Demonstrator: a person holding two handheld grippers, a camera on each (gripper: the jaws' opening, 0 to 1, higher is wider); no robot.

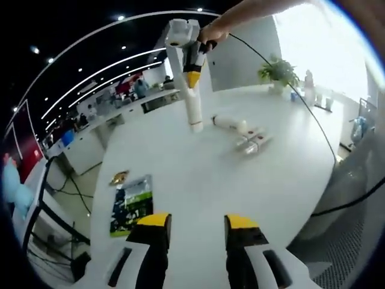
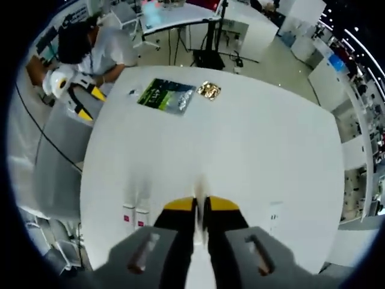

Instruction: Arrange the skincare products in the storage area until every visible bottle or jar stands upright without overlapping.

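Right gripper (image 1: pixel 194 81): clamped on white tube (image 1: pixel 194 108), lifted above white table (image 1: pixel 198 180).
Left gripper (image 1: pixel 197 223): jaws apart, holding nothing.
Lying bottles (image 1: pixel 240 133): on table beyond tube.

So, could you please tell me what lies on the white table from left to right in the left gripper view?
Small gold item → green printed sheet → white tube held up by the right tool → white bottle lying on its side → clear bottles lying flat → potted plant.
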